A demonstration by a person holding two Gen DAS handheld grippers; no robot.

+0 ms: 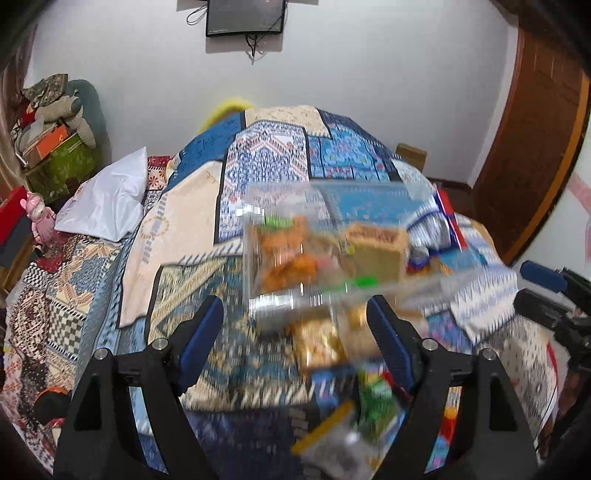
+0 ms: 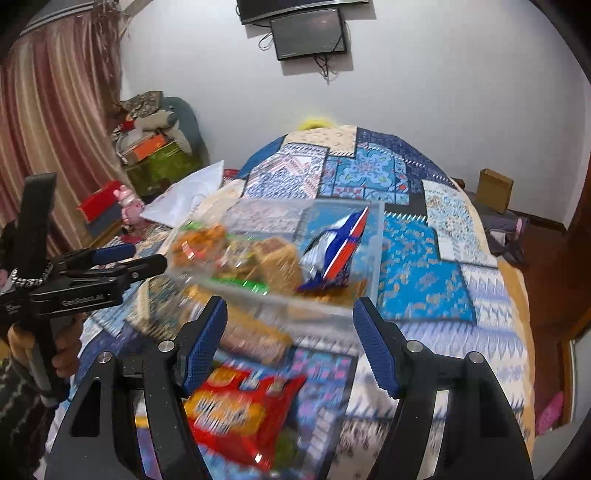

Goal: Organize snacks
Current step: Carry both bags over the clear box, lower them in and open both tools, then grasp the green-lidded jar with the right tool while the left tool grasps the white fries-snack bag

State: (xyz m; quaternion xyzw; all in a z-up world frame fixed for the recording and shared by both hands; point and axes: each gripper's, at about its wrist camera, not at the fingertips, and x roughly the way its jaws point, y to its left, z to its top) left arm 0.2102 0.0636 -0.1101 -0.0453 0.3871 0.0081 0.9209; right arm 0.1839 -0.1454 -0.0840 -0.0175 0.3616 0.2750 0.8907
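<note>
While blurred by motion in both wrist views: clear rectangular plastic bin (image 2: pixel 273 258) resting on patchwork blue-and-cream patterned bedspread (image 2: pixel 424 266), near the bed's middle. Inside the bin, from left to right as seen from the right wrist: orange snack packet (image 2: pixel 195 243), tan square biscuit pack (image 2: pixel 277 262), blue-white-and-red foil snack bag (image 2: pixel 336 254) standing tilted against the bin's far right wall. Loose on the bedspread in front of the bin: red-and-yellow crinkled snack bag (image 2: pixel 236 410), lying just below the right gripper (image 2: pixel 290 343); golden-tan wrapped snack (image 1: pixel 321 343) and green-and-yellow packet (image 1: pixel 376 406), lying between and below the fingers of the left gripper (image 1: pixel 295 339).

Left gripper: jaws spread wide, blue ribbed pads (image 1: pixel 201 343) apart, nothing clamped, held over the loose packets with the bin just ahead. Right gripper: jaws likewise spread wide, nothing between the pads (image 2: pixel 205 343), held in front of the bin's near wall.

Background: white pillow (image 1: pixel 107 199) at the bed's left edge, pink figurine (image 1: pixel 38 218) beside it, dark wall-mounted screen (image 1: pixel 245 16), brown cardboard box (image 2: pixel 495 190) beyond the bed's right side, striped reddish curtain (image 2: pixel 55 129) at left.
</note>
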